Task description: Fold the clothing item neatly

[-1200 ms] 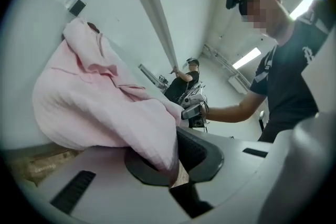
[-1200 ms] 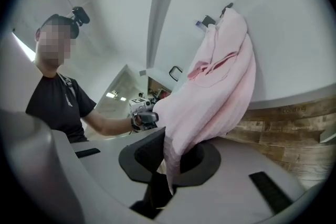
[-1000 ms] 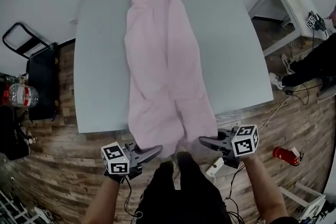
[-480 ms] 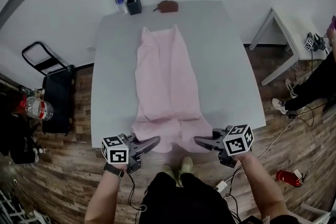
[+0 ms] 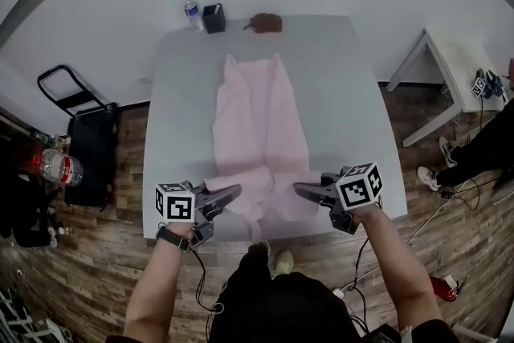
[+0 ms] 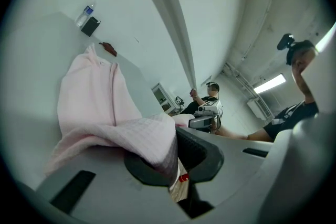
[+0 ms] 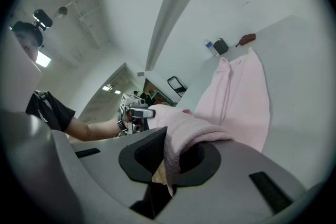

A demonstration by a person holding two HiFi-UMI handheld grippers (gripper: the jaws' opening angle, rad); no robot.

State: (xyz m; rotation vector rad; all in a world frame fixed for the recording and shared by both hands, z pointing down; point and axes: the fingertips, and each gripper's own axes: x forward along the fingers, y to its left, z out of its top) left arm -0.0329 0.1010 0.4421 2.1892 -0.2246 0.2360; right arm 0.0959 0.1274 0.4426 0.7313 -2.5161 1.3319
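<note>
1. The pink garment (image 5: pixel 257 112) lies lengthwise on the table (image 5: pixel 345 116), with its 6 o'clock hem raised and doubled toward 12 o'clock.
2. The left hand-held gripper (image 5: pixel 238 189) is clamped on the hem's 7 o'clock corner.
3. The right hand-held gripper (image 5: pixel 296 188) pinches the 5 o'clock corner.
4. A bottle (image 5: pixel 191 12) and a dark cup (image 5: pixel 214 18) stand at the table's 11 o'clock edge.

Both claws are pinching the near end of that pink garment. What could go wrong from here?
The left gripper and right gripper each pinch only a thin edge of the pink garment; it might slip from the fingers mid-fold.
The cloth bunches between them, so the fold may land creased or crooked.
Carried too far, the hem could nudge the bottle or black cup at the table's far end.
</note>
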